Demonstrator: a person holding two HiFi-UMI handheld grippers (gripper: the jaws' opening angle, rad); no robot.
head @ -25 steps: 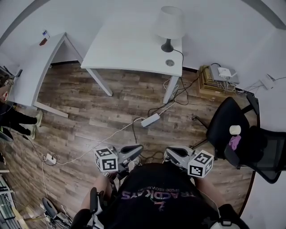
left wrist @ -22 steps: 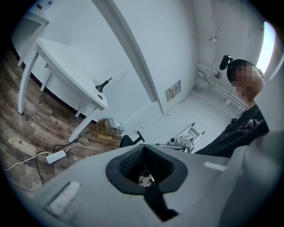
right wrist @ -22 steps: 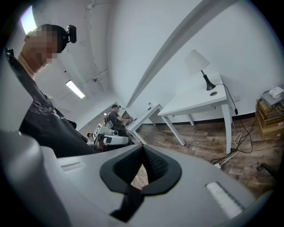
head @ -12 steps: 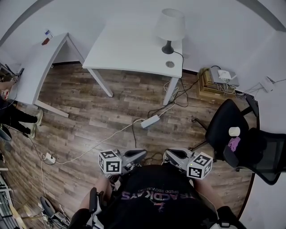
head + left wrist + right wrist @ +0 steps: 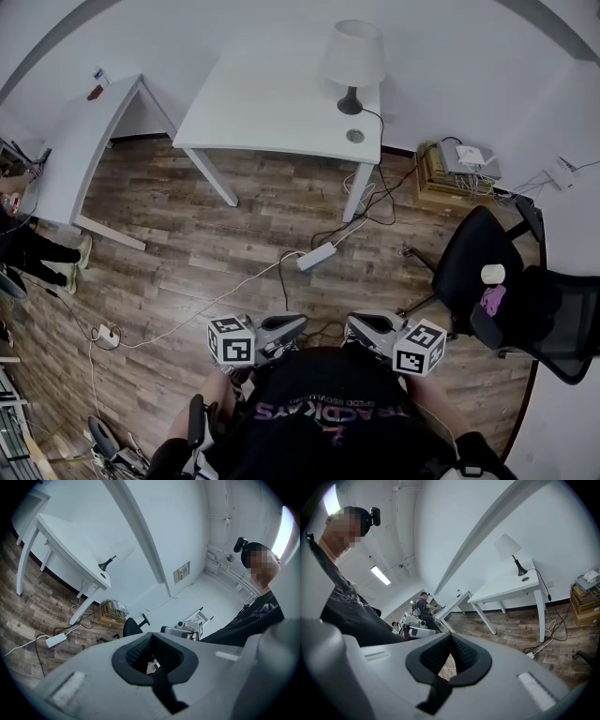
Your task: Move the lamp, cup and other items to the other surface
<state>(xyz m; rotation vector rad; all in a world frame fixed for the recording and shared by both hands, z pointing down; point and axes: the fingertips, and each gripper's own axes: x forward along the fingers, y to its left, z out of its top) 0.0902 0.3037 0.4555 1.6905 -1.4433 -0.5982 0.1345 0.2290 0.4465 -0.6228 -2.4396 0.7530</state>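
Only the left gripper has edged slightly inward; its jaws sit pressed together, empty, and the right gripper matches. Well ahead of both jaws, across wooden floor, the lamp stands on a white table. Judged step: approach; next, the person must walk up and open the jaws.

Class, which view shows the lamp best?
The right gripper view: the lamp stands side-on, shade, stem and base distinct. The head view looks down on it; the left gripper view shows it small, tilted.
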